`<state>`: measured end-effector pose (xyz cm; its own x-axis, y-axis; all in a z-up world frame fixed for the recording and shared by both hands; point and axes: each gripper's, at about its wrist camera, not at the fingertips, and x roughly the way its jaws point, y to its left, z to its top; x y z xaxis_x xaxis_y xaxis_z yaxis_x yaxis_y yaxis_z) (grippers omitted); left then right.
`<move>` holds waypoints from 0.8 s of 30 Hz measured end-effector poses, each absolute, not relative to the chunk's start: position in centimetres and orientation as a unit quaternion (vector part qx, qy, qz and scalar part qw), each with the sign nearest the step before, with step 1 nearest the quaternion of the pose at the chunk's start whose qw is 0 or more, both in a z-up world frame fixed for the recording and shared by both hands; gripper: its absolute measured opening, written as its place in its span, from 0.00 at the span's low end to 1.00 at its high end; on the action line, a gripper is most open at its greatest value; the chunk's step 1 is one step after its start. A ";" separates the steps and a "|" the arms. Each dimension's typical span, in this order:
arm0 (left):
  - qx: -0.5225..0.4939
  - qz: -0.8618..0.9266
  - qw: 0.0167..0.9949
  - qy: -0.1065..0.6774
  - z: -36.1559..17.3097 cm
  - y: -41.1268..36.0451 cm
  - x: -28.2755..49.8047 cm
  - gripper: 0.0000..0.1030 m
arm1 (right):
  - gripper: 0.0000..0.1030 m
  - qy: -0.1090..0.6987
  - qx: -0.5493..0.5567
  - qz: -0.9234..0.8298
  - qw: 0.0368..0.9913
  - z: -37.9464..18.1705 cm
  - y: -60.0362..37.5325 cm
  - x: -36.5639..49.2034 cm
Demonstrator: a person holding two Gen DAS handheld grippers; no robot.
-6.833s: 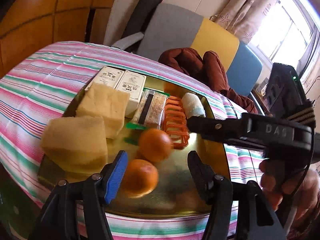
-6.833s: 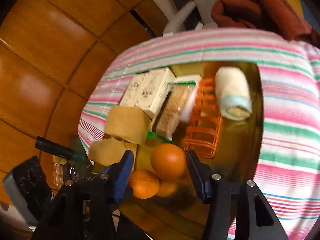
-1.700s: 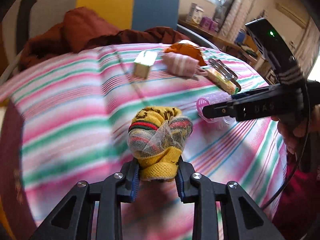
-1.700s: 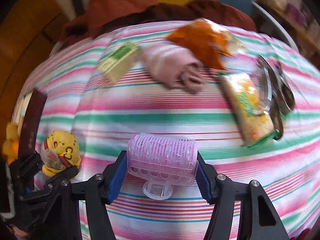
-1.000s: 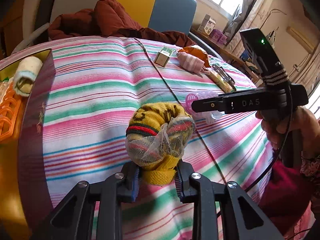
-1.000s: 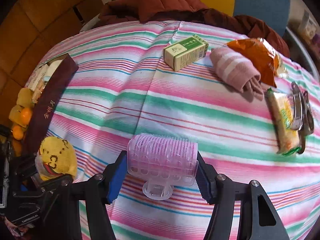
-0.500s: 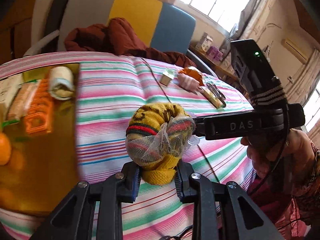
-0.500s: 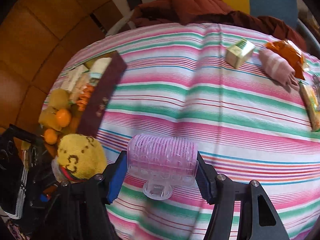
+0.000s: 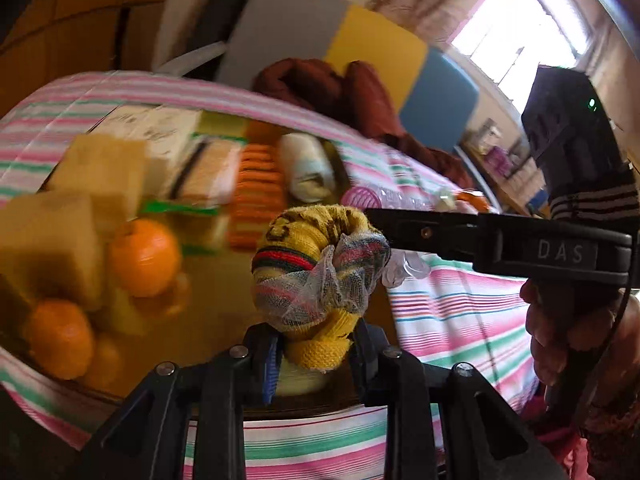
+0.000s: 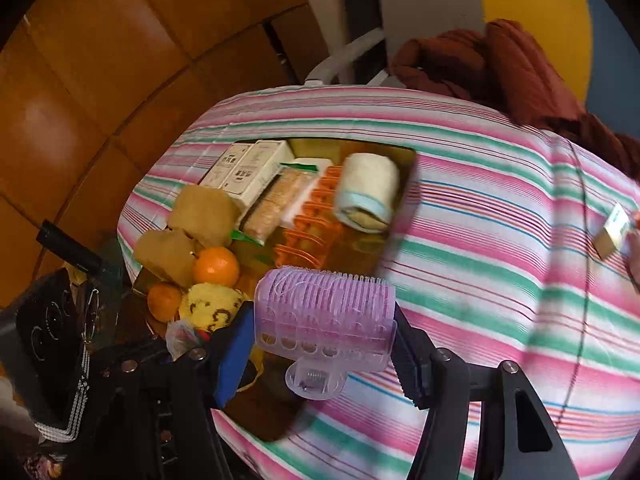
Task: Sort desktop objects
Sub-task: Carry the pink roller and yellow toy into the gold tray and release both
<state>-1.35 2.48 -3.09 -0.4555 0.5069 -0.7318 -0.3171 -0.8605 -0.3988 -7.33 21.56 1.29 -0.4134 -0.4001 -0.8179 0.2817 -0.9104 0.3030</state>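
My left gripper [image 9: 314, 354] is shut on a rolled yellow sock [image 9: 318, 264] with red and green bands, held over the near edge of the gold tray [image 9: 216, 292]. My right gripper [image 10: 324, 346] is shut on a pink hair roller [image 10: 326, 316], held above the tray's near right corner [image 10: 360, 256]. The yellow sock [image 10: 210, 306] and left gripper show at the lower left of the right wrist view. The pink roller [image 9: 362, 199] shows behind the sock in the left wrist view.
The tray holds oranges [image 10: 216, 266], tan sponges [image 10: 202, 210], white boxes [image 10: 252, 172], a snack packet [image 10: 276, 204], an orange clip rack [image 10: 310, 232] and a rolled white towel [image 10: 366, 196]. A striped cloth [image 10: 500, 264] covers the table. A small box [image 10: 614, 230] lies far right. A chair with brown clothing [image 10: 492, 64] stands behind.
Both grippers have swung left from the table's middle to over the tray, carrying the sock and the roller. The tray now fills the left of both views.
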 end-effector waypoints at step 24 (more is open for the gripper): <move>-0.461 0.881 0.090 -0.061 -4.1 -1.9 -1.5 0.54 | 0.45 -0.129 0.531 -0.811 0.210 -2.5 19.0 -10.3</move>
<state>-1.48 -1.90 -4.05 -0.5582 0.2160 -0.8011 -0.1026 -0.9761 -0.1917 -10.31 18.97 -2.48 -0.3485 -0.4768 -0.8070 0.2034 -0.8789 0.4314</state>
